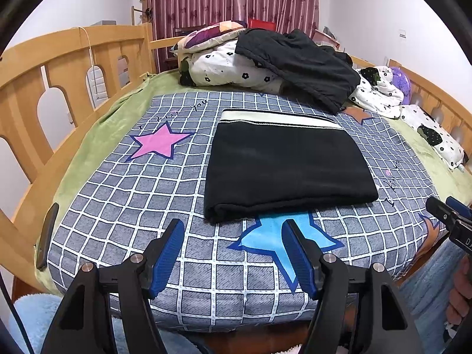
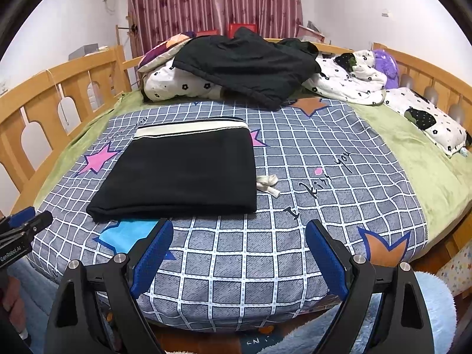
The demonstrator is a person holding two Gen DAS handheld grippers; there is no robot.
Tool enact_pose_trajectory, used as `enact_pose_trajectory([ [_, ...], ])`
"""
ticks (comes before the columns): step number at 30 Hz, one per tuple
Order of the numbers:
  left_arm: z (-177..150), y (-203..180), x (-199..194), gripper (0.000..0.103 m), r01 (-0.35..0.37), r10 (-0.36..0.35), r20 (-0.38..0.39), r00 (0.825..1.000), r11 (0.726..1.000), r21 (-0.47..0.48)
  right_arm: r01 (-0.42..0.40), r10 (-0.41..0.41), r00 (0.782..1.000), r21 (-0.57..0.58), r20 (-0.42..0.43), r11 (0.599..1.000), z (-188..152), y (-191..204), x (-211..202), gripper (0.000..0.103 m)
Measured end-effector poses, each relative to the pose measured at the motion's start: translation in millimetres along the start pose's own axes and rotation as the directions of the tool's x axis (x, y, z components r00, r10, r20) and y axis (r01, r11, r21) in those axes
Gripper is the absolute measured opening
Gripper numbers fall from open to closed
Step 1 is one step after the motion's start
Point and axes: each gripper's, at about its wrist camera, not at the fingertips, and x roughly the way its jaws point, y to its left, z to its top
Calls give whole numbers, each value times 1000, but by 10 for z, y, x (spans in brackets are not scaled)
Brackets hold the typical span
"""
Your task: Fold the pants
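Black pants [image 1: 286,162] with a cream waistband lie folded into a flat rectangle on the grey checked bedspread [image 1: 132,206]. In the right wrist view the same folded pants [image 2: 183,174] sit left of centre, with a white drawstring [image 2: 267,185] sticking out at their right edge. My left gripper [image 1: 233,227] hovers open in front of the pants' near edge, nothing between its blue pads. My right gripper [image 2: 239,230] stands wide open over the bedspread, to the right of the pants' near corner, holding nothing. Each gripper shows at the side edge of the other's view.
A loose black garment [image 1: 298,62] lies over flowered bedding [image 1: 224,67] at the far end of the bed. Wooden bed rails [image 1: 59,67] run along both sides. A flowered pillow [image 2: 424,118] and purple plush [image 2: 386,67] sit far right. A dark phone-like object [image 1: 47,236] rests at the left mattress edge.
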Motion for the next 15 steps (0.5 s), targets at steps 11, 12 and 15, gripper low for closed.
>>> enact_pose_trajectory([
  [11,-2,-44,6,66,3,-3,-1,1000,1000,14,12,-12,1000,-11,2,1000,-13,25,2,90],
  [12,-2,-47,5,66,4,-4,-1,1000,1000,15,13,-13,1000,-14,2,1000,-14,29,2,90],
  [15,-7,-63,-2,66,2,-2,1,1000,1000,17,17,-17,1000,-20,2,1000,-19,40,5,90],
])
